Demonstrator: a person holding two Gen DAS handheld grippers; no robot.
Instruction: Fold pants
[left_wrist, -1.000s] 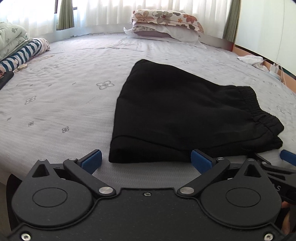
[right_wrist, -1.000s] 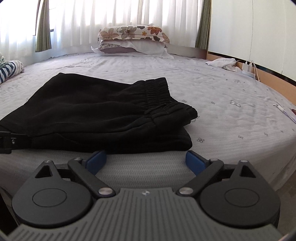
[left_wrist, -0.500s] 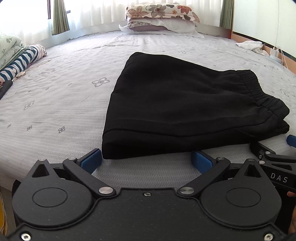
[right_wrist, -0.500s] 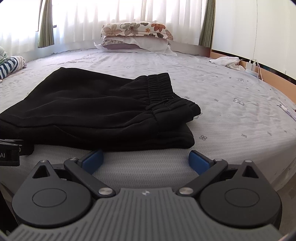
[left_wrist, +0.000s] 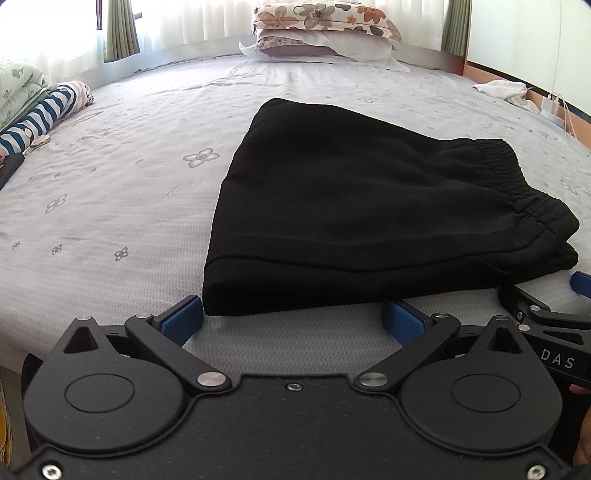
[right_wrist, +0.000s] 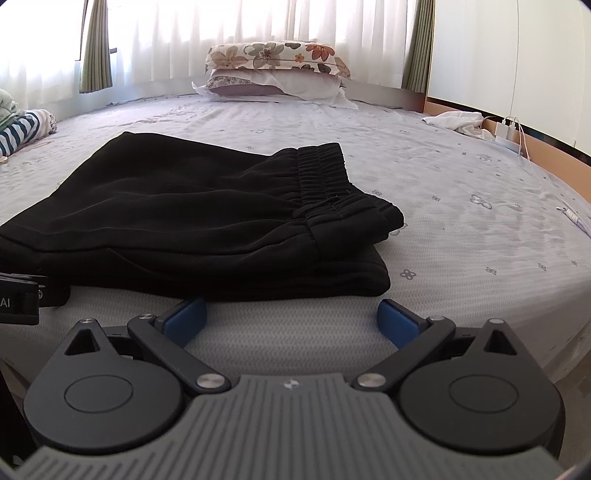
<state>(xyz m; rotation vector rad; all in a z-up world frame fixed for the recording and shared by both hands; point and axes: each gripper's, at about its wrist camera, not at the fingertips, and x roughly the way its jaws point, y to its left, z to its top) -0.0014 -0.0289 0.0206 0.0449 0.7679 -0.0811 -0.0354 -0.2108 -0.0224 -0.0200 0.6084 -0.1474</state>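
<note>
Although the black pants (left_wrist: 362, 206) already lie folded in a thick, flat stack on the bed (left_wrist: 110, 206), they look soft and limp, light enough to lift but apt to sag and slide apart if taken by one layer. My judgement is that the near folded edge at 12 o'clock from each gripper is the place to pinch, catching all layers together. Both the left gripper (left_wrist: 291, 319) and the right gripper (right_wrist: 291, 317) hover just short of that edge with their blue pads spread wide and nothing between them. From the left wrist view the stack's left fold and the right gripper's tip at 3 o'clock show; only the right wrist view reveals the gathered waistband (right_wrist: 325, 173) and the layered corner beneath it.
</note>
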